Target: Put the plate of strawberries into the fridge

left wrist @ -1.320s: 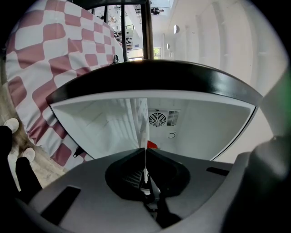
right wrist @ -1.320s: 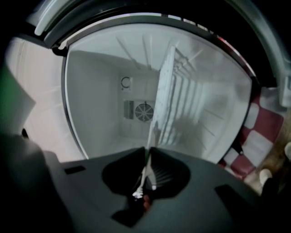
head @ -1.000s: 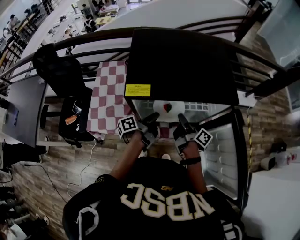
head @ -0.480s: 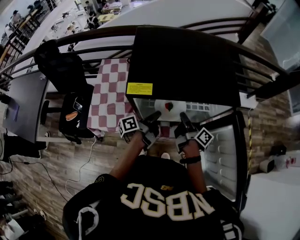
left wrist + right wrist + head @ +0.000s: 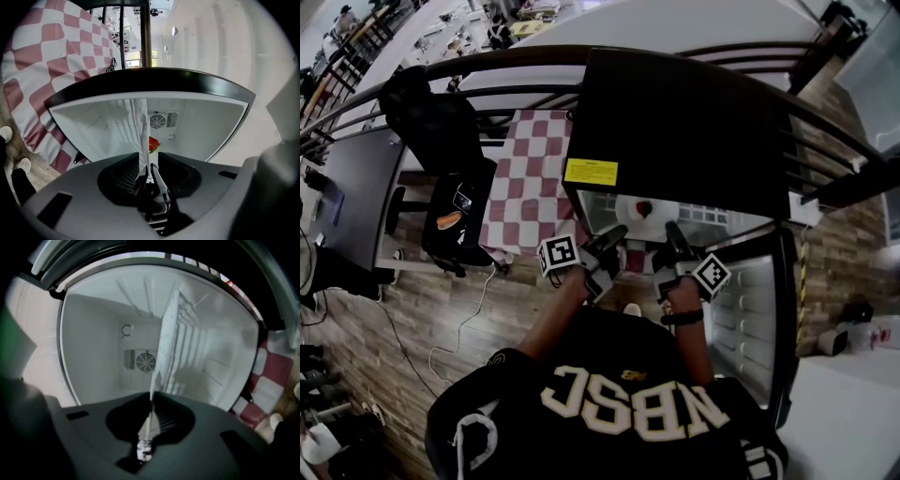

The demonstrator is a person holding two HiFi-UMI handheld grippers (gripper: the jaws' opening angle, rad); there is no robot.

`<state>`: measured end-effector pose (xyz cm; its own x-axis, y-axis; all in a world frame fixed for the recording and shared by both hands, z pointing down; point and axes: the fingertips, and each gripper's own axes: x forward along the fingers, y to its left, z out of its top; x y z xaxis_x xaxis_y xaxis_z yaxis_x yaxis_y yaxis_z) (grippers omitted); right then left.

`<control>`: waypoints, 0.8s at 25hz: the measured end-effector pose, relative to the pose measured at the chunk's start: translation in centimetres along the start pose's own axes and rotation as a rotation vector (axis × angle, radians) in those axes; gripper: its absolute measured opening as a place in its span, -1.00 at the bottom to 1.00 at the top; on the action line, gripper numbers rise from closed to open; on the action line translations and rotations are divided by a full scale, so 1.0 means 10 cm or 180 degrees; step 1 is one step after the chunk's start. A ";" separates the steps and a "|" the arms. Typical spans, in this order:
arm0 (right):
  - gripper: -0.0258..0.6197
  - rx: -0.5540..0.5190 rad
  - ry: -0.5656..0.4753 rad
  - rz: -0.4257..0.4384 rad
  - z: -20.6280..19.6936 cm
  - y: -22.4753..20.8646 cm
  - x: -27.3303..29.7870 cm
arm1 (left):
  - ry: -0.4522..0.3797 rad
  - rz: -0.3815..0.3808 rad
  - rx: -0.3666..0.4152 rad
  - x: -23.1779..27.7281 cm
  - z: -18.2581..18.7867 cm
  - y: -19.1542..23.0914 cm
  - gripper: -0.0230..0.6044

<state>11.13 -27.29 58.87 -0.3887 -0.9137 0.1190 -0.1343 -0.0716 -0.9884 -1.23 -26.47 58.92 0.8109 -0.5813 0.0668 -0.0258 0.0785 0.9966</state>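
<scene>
**Head view.** The person, in a black jersey, stood at a small black fridge (image 5: 675,112). Its door (image 5: 750,309) hung open to the right and showed white inner racks. The floor (image 5: 441,309) was wood plank. Left of the fridge stood a table under a red-and-white checked cloth (image 5: 530,178), with a black office chair (image 5: 431,141) beside it. A dark curved railing (image 5: 487,67) ran behind them. A yellow label (image 5: 591,172) lay on the fridge top. The white plate (image 5: 628,208) was inside the white compartment with a strawberry (image 5: 643,208) on it. The left gripper (image 5: 615,232) and the right gripper (image 5: 674,230) reached into the opening, one at each side of the plate.

**Left gripper view.** The plate rim, seen edge-on, ran between the jaws. The jaws had just been opening and stood slightly off the rim, so the pads were not pressing on it. The red strawberry showed just beyond. A round fan grille (image 5: 158,122) sat in the back wall. The checked cloth filled the left of the view.

**Right gripper view.** The jaws had just been closing and were clamped on the plate rim. Behind it lay the white interior with a ribbed side wall and the fan grille. A corner of checked cloth showed at the right edge.
</scene>
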 end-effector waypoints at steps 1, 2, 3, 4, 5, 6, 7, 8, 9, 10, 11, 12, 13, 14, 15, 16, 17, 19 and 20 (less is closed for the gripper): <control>-0.79 0.0014 -0.0003 0.0009 0.00 0.00 0.00 | 0.0022 -0.0006 0.0027 -0.02 -0.03 0.00 -0.53; -0.79 0.0023 -0.0005 0.0018 0.00 0.00 0.01 | 0.0050 -0.0027 0.0050 -0.03 -0.07 -0.02 -0.53; -0.79 0.0027 -0.0007 0.0024 -0.01 0.01 0.01 | 0.0085 -0.0055 0.0059 -0.03 -0.11 -0.04 -0.53; -0.79 0.0029 -0.0009 0.0030 -0.01 0.01 0.01 | 0.0122 -0.0079 0.0059 -0.03 -0.15 -0.05 -0.53; -0.79 0.0032 -0.0010 0.0036 0.00 0.01 0.01 | 0.0154 -0.0091 0.0059 -0.02 -0.19 -0.05 -0.53; -0.79 0.0034 -0.0012 0.0040 0.00 0.01 0.02 | 0.0175 -0.0087 0.0066 -0.01 -0.21 -0.05 -0.53; -0.79 0.0035 -0.0015 0.0041 0.00 0.01 0.02 | 0.0187 -0.0073 0.0074 0.00 -0.23 -0.04 -0.53; -0.79 0.0037 -0.0017 0.0043 0.00 0.01 0.02 | 0.0194 -0.0061 0.0073 0.01 -0.24 -0.04 -0.53; -0.79 0.0041 -0.0020 0.0047 0.00 0.00 0.02 | 0.0201 -0.0055 0.0071 0.02 -0.25 -0.03 -0.53; -0.79 0.0047 -0.0024 0.0048 0.00 0.00 0.01 | 0.0207 -0.0050 0.0079 0.03 -0.25 -0.02 -0.53; -0.79 0.0051 -0.0029 0.0043 0.00 -0.01 0.01 | 0.0210 -0.0045 0.0098 0.04 -0.24 -0.01 -0.53; -0.79 0.0052 -0.0033 0.0038 0.00 -0.01 0.01 | 0.0211 -0.0047 0.0113 0.04 -0.24 -0.01 -0.54; -0.79 0.0052 -0.0036 0.0037 0.00 -0.01 0.01 | 0.0212 -0.0058 0.0117 0.05 -0.23 -0.02 -0.54; -0.79 0.0055 -0.0037 0.0042 0.00 0.00 0.01 | 0.0210 -0.0071 0.0104 0.06 -0.23 -0.04 -0.56; -0.79 0.0063 -0.0039 0.0050 0.00 0.01 0.01 | 0.0207 -0.0081 0.0081 0.08 -0.23 -0.07 -0.58; -0.79 0.0071 -0.0040 0.0057 0.00 0.02 0.01 | 0.0203 -0.0083 0.0062 0.09 -0.23 -0.08 -0.58; -0.79 0.0079 -0.0040 0.0060 -0.01 0.02 0.01 | 0.0198 -0.0075 0.0056 0.10 -0.21 -0.08 -0.59; -0.79 0.0089 -0.0040 0.0061 -0.01 0.03 0.01 | 0.0185 -0.0040 0.0080 0.11 -0.18 -0.05 -0.65; -0.79 0.0092 -0.0040 0.0062 -0.01 0.02 0.01 | 0.0178 -0.0021 0.0088 0.12 -0.16 -0.03 -0.71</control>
<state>10.93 -27.38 58.67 -0.3796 -0.9199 0.0985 -0.1004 -0.0649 -0.9928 0.68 -25.88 58.59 0.8425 -0.5356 0.0581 -0.0358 0.0519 0.9980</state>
